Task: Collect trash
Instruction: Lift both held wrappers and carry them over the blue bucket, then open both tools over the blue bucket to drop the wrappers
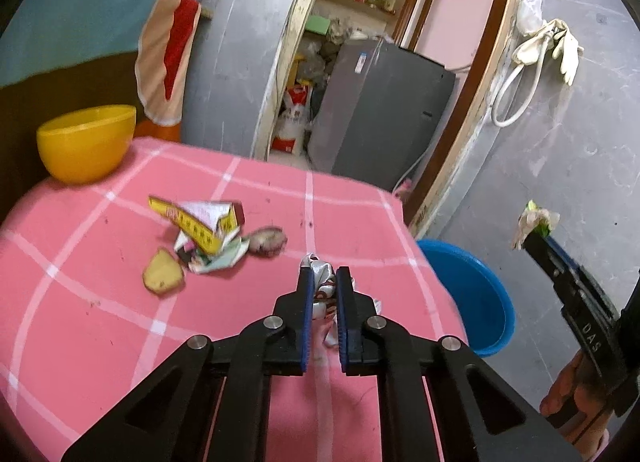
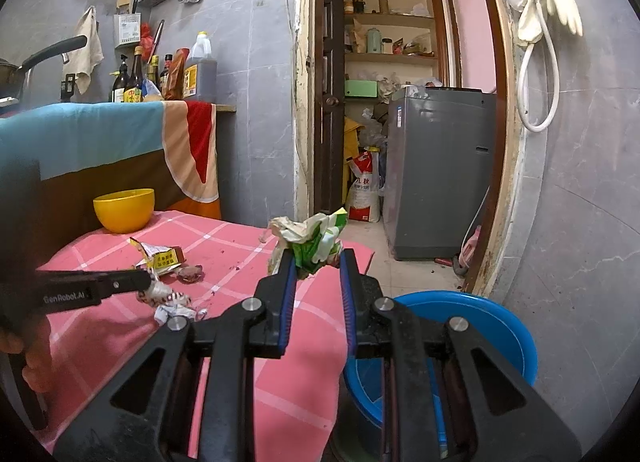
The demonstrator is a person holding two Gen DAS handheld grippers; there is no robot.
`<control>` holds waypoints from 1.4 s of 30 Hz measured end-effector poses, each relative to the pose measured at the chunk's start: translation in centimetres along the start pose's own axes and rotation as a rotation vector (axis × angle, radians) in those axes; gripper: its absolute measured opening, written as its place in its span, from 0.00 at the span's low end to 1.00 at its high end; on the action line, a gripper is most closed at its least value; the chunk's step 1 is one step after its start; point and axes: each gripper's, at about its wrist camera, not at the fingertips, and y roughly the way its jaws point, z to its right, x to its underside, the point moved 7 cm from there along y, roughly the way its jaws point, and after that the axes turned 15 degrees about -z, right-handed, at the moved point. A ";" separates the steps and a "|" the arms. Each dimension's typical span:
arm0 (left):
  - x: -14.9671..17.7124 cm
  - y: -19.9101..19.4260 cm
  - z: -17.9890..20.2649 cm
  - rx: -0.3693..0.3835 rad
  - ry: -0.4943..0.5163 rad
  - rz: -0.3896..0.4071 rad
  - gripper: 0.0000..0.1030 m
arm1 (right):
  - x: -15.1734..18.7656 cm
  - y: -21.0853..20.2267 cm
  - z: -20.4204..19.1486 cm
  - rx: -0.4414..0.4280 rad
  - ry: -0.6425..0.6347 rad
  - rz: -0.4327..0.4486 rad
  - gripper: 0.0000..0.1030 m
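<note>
My left gripper (image 1: pixel 324 276) is shut on a crumpled white and red wrapper (image 1: pixel 322 294) low over the pink checked table (image 1: pixel 100 322). It also shows in the right wrist view (image 2: pixel 148 288) with the wrapper (image 2: pixel 172 302). My right gripper (image 2: pixel 318 258) is shut on a crumpled green and white wrapper (image 2: pixel 312 240), held above the table edge near the blue basin (image 2: pixel 480 338). It shows in the left wrist view (image 1: pixel 538 236) high over the basin (image 1: pixel 476 294). A torn yellow carton (image 1: pixel 200 230), a potato slice (image 1: pixel 163 272) and a purple peel (image 1: pixel 266 240) lie on the table.
A yellow bowl (image 1: pixel 86 142) stands at the table's far left corner. A chair with a colourful towel (image 2: pixel 100 134) is behind it. A grey washing machine (image 2: pixel 440 174) stands in the doorway beyond the basin. A hose and gloves (image 2: pixel 548 42) hang on the right wall.
</note>
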 end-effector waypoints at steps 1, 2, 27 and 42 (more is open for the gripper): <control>-0.3 -0.3 0.2 -0.002 0.003 0.017 0.08 | 0.0 0.0 0.1 0.001 0.002 0.004 0.24; -0.6 -0.6 0.3 -0.004 0.006 0.031 0.08 | -0.1 -0.2 0.1 0.001 0.006 0.010 0.24; -6.1 1.3 15.1 0.196 0.212 0.195 0.08 | 0.0 -4.3 9.5 0.171 0.223 0.107 0.25; -6.1 11.0 18.8 0.217 0.191 -0.108 0.11 | 2.8 0.7 16.0 0.154 0.423 -0.138 0.32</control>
